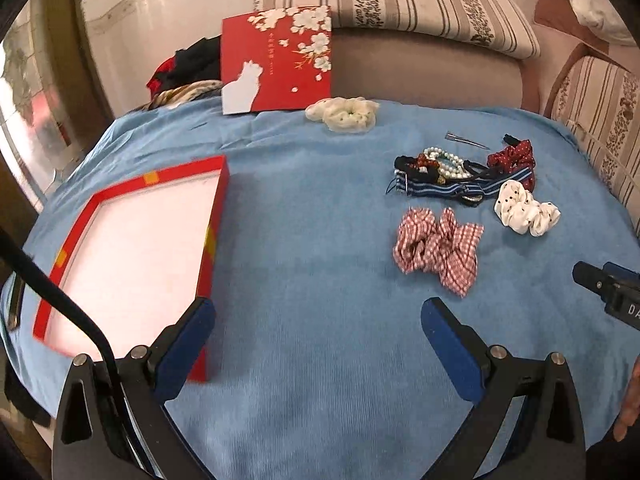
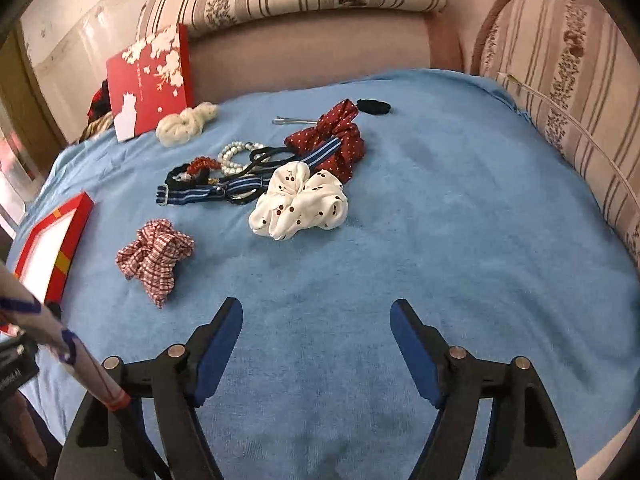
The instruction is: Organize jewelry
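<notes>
The red gingham scrunchie (image 2: pixel 154 258) lies on the blue cloth ahead and left of the right gripper (image 2: pixel 316 344), between it and the open red box (image 1: pixel 132 256). Both the right and the left gripper (image 1: pixel 316 344) are spread, empty. The right is judged nearer.

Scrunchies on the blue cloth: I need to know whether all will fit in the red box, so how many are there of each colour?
Cream scrunchie: 1
Red-and-white checked scrunchie: 1
White cherry-print scrunchie: 1
Dark red dotted scrunchie: 1
Total: 4
</notes>
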The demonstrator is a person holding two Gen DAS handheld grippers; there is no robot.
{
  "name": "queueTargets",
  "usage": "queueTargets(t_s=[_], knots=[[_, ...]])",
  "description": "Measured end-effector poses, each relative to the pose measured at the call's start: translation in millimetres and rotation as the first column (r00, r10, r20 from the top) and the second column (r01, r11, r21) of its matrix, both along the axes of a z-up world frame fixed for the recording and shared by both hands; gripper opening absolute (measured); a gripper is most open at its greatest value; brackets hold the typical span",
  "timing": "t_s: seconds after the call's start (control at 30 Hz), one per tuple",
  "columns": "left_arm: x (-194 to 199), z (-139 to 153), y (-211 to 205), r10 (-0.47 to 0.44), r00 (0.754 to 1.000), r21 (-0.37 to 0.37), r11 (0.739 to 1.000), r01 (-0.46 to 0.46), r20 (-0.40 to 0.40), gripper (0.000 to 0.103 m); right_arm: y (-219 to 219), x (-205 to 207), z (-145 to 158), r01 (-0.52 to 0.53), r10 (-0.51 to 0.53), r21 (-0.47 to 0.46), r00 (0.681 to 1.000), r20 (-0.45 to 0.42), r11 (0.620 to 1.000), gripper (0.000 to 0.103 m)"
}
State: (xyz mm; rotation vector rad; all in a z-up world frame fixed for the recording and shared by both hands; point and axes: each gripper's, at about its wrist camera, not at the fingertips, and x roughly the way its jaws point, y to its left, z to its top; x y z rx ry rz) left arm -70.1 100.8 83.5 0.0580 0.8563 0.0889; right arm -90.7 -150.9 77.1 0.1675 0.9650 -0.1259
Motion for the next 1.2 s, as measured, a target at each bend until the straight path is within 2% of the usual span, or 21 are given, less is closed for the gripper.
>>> queueTargets(t_s=[0.1, 0.27, 0.73, 0.97, 1.1, 1.2], knots=[[10.6, 0.4, -1.3, -0.021, 1.0, 0.006, 1.0, 0.021, -0.013, 0.103, -1.2, 7.4, -1.8, -0.007, 0.007, -0.006, 1.0, -0.006, 1.0, 0.08], [30.3, -2.5, -5.0, -0.048, 0.998, -0.038, 0.998, 0.047, -0.045, 0.103, -8.1, 22.6, -4.9, 0.006, -0.006, 0.01, 1.0, -0.005, 1.0, 0.08], [72.1, -20.0, -17.0, -0.067, 0.992, -0.079, 0.995, 0.059, -0.103, 0.103, -31.3, 54.9, -14.5, 0.034, -0.034, 0.025, 0.999, -0.009, 0.999, 0.08], [92.2, -30.0, -15.3, -0.106, 0.985, -0.212, 0.974, 0.075, -0.138, 0.103, -34.6, 70.2, -19.7, 0.035, -0.035, 0.051, 0.999, -0.004, 0.998, 0.08], [101.0, -35.9, -18.2, -0.142, 0.978, -0.308, 0.947, 0.09, -0.154, 0.102, -35.4, 78.6, -22.9, 0.037, -0.037, 0.067, 0.999, -0.004, 0.997, 0.08], [105.4, -40.1, -22.1, -0.158, 0.974, -0.35, 0.932, 0.093, -0.163, 0.102, -36.4, 83.8, -26.0, 0.039, -0.038, 0.084, 0.999, -0.007, 0.996, 0.08]])
